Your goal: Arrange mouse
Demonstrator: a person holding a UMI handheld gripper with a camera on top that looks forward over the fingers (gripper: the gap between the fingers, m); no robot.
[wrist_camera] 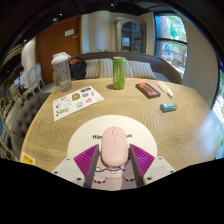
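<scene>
A pale pink mouse (114, 146) sits between my two fingers, its nose pointing away from me. My gripper (113, 153) is shut on it: the magenta pads (89, 160) press against both of its sides. Under the mouse lies a white mouse mat (80, 140) with dark lettering, at the near edge of a round wooden table (130, 108). I cannot tell whether the mouse rests on the mat or is held just above it.
Beyond the mat, a printed leaflet (77, 101) lies to the left, with a clear lidded jug (62, 70) behind it. A green can (119, 72) stands at the far middle. A brown flat box (148, 90) and a small teal item (167, 106) lie to the right. Chairs (25, 95) stand at the left.
</scene>
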